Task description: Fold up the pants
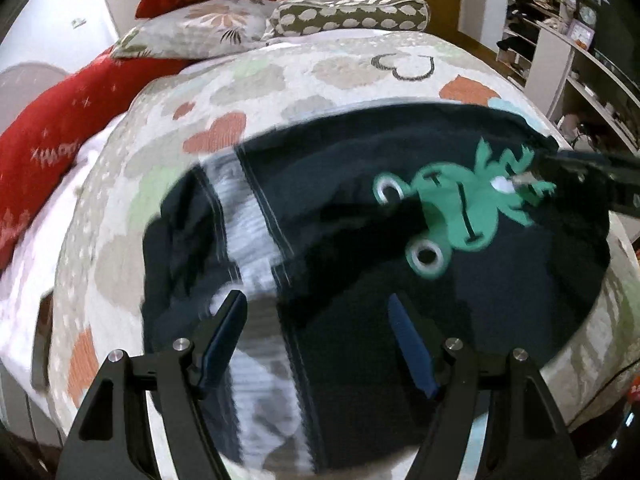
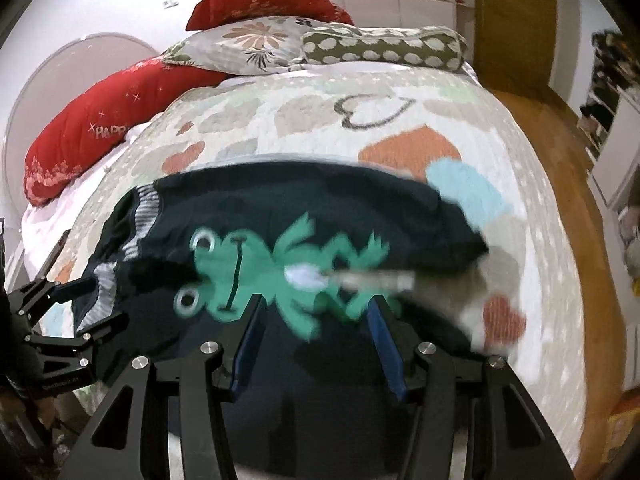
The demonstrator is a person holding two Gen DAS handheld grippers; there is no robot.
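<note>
The pants (image 1: 360,208) smear with motion blur in both my views, so I can't read their folds. The frog (image 2: 256,268) is streaked in my right view. My right gripper (image 1: 532,170) is cut off at the right edge of my left view.

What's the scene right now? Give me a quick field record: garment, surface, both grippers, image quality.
garment: dark pants with a green frog print, lying bunched, striped waistband toward the left
surface: heart-patterned bedspread; pillows at the far end
left gripper: open, over the waistband end, nothing between the fingers
right gripper: open, over the frog print, nothing held
image quality: motion blur in both views; exact fold state unclear
</note>
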